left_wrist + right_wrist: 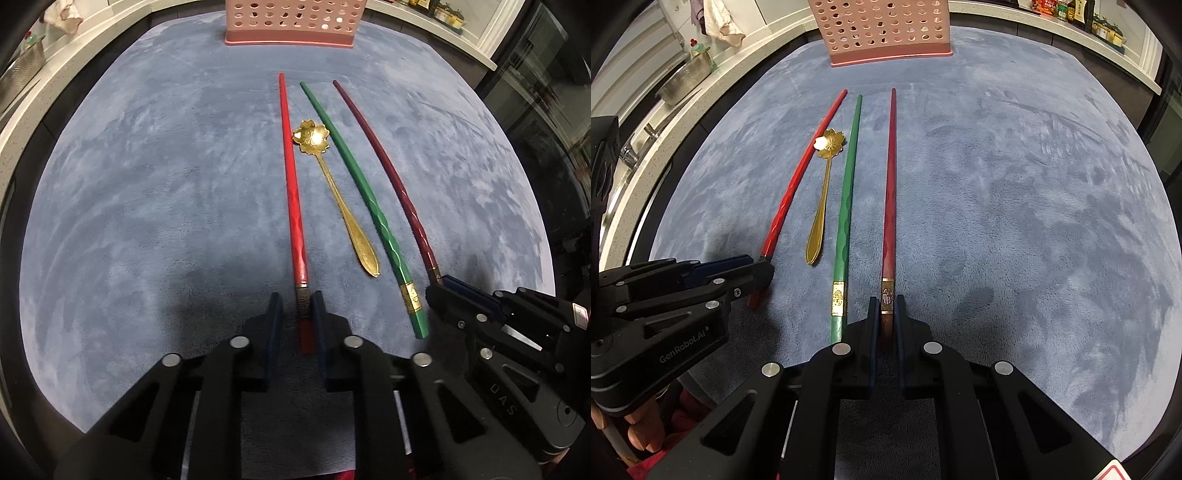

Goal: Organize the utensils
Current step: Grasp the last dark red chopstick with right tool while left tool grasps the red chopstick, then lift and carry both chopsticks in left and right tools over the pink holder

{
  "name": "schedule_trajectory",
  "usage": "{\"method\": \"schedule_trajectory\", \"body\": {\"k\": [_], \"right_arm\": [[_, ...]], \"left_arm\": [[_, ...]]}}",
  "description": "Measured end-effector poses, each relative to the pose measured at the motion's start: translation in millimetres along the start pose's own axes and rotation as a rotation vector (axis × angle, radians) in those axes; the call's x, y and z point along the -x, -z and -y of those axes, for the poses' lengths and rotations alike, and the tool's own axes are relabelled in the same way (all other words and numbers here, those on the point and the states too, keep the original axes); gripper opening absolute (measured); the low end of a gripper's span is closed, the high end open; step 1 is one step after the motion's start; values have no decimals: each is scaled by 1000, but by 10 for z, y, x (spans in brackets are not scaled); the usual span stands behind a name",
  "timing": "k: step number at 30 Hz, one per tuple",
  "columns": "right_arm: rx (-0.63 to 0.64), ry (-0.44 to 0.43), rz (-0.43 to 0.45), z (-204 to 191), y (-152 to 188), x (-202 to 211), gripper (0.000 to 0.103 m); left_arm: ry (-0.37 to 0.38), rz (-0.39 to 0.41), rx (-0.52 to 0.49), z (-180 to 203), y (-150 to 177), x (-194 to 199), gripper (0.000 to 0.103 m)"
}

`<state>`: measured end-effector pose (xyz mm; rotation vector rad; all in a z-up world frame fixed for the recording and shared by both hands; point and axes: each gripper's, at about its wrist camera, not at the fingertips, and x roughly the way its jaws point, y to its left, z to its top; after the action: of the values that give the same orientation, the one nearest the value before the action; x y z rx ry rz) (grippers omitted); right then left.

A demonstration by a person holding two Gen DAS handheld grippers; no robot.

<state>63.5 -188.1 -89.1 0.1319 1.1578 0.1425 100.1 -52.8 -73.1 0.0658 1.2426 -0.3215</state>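
On the blue-grey mat lie a bright red chopstick, a gold flower-bowl spoon, a green chopstick and a dark red chopstick, side by side, tips pointing away. My left gripper is shut on the near end of the bright red chopstick. My right gripper is shut on the near end of the dark red chopstick. The spoon and green chopstick lie between them. Each gripper shows in the other's view, the right gripper and the left gripper.
A pink perforated utensil basket stands at the mat's far edge, also in the right wrist view. A white counter rim with a metal colander and a sink runs along the left. Jars stand at the back right.
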Motion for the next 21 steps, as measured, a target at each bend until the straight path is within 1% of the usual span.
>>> {"method": "schedule_trajectory", "body": {"k": [1, 2, 7, 11, 17, 19, 21], "right_arm": [[0, 0, 0, -3, -1, 1, 7], [0, 0, 0, -5, -2, 1, 7], [-8, 5, 8, 24, 4, 20, 7], [-21, 9, 23, 78, 5, 92, 7], [-10, 23, 62, 77, -38, 238, 7], [4, 35, 87, 65, -72, 319, 7], [5, 35, 105, 68, -110, 388, 7]], "left_arm": [[4, 0, 4, -6, -1, 0, 8], [8, 1, 7, -15, 2, 2, 7], [12, 14, 20, -49, 3, 44, 7], [9, 46, 28, -88, -9, 120, 7], [-32, 114, 15, -94, -69, 284, 7], [-47, 137, 25, -122, -99, 354, 7], [-45, 152, 44, -168, -132, 418, 7]]}}
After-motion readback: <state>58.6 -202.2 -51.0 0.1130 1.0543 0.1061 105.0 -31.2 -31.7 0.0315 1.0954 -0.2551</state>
